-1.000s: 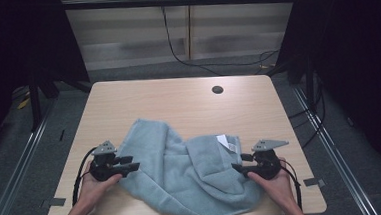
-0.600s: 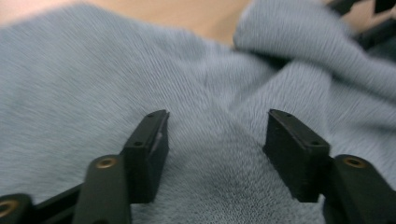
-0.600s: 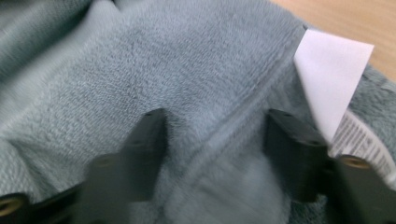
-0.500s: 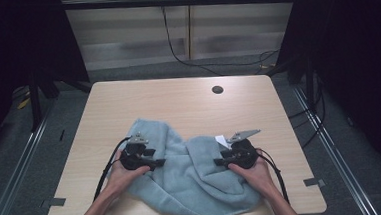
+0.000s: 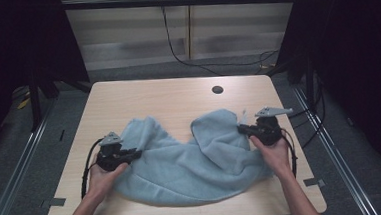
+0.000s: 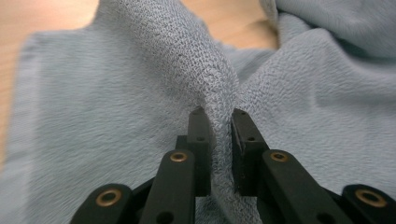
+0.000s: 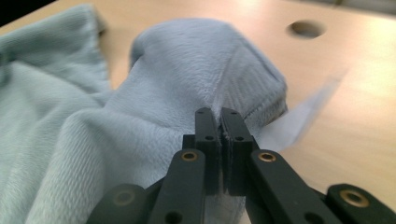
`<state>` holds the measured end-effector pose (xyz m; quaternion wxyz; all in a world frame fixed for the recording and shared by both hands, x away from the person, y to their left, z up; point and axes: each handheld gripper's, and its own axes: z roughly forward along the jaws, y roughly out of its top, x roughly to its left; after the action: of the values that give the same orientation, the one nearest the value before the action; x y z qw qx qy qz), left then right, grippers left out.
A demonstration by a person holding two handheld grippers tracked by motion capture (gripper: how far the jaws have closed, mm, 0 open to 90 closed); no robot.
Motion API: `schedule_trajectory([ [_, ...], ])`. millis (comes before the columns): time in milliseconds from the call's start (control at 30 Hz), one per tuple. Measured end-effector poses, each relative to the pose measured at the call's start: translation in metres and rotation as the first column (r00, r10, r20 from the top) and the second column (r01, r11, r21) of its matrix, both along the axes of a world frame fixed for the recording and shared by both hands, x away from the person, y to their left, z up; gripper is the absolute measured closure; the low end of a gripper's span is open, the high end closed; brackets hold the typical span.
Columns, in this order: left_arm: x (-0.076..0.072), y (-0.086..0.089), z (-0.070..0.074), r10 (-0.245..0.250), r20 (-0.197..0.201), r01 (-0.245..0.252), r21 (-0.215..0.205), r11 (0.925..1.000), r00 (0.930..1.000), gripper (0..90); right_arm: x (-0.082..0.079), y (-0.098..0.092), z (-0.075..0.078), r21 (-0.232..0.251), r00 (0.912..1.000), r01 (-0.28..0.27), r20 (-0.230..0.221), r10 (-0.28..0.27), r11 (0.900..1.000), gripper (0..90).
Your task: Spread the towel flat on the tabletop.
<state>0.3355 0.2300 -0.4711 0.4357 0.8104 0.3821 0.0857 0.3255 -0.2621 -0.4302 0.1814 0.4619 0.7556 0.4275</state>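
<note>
Nearest the lower edge of the high view, two forearms come up onto the table (image 5: 128,99), each hand wrapped round a gripper. The left gripper (image 5: 134,154) sits at lower left of centre, and its jaws have just been closing — in the left gripper view a thick ridge of the pale blue towel (image 6: 154,70) is pinched between them, the pile bulging above the pads. The right gripper (image 5: 241,129) sits at right of centre; its jaws have also just been closing and now stand almost together, clamped on a thin fold of the towel's edge in the right gripper view, with a white label (image 7: 299,119) trailing off to the right of the jaws.

Compared with a second ago, both hands have gone in toward the middle of the cloth and come back out to the sides, and the towel no longer lies as one rumpled heap. It now spreads across the lower half of the table in a wide, sagging band, with one lobe raised beside each gripper. I judge that both grips are made and the cloth is being drawn apart — the likely next step is pulling it flat or lifting it.

Farther up the frame lie bare tabletop and a small round hole (image 5: 217,90) near the upper right.
</note>
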Motion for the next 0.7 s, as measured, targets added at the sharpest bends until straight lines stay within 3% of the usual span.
schedule_trajectory([
  [100,0.002,0.024,0.004,0.079,-0.001,-0.079,-0.039,0.9961,0.9969,80.3,0.010,-0.017,0.011,0.003,0.9963,0.077,0.036,-0.077,0.997,86.7],
  [200,0.003,0.040,0.004,0.127,0.005,-0.126,-0.051,0.9907,0.9919,82.3,0.020,-0.031,0.015,-0.011,0.9885,0.141,0.057,-0.140,0.990,86.6],
  [300,0.006,0.047,-0.002,0.103,-0.018,-0.104,-0.090,0.9905,0.9945,81.1,0.035,-0.038,0.013,-0.021,0.9825,0.176,0.065,-0.175,0.984,84.8],
  [367,0.006,0.043,-0.002,0.080,-0.016,-0.081,-0.060,0.9949,0.9967,81.1,0.043,-0.036,0.009,-0.015,0.9808,0.186,0.064,-0.184,0.982,81.0],
  [433,0.004,0.040,-0.002,0.078,-0.020,-0.079,-0.059,0.9951,0.9968,81.0,0.050,-0.031,0.004,-0.043,0.9725,0.225,0.071,-0.222,0.973,79.4],
  [567,0.003,0.046,-0.002,0.056,-0.039,-0.059,-0.073,0.9956,0.9976,76.8,0.054,-0.028,-0.001,-0.033,0.9709,0.233,0.062,-0.231,0.972,66.3],
  [700,-0.001,0.046,0.002,0.048,-0.016,-0.049,-0.081,0.9955,0.9987,68.3,0.041,-0.022,-0.006,-0.025,0.9814,0.188,0.042,-0.187,0.982,57.6],
])
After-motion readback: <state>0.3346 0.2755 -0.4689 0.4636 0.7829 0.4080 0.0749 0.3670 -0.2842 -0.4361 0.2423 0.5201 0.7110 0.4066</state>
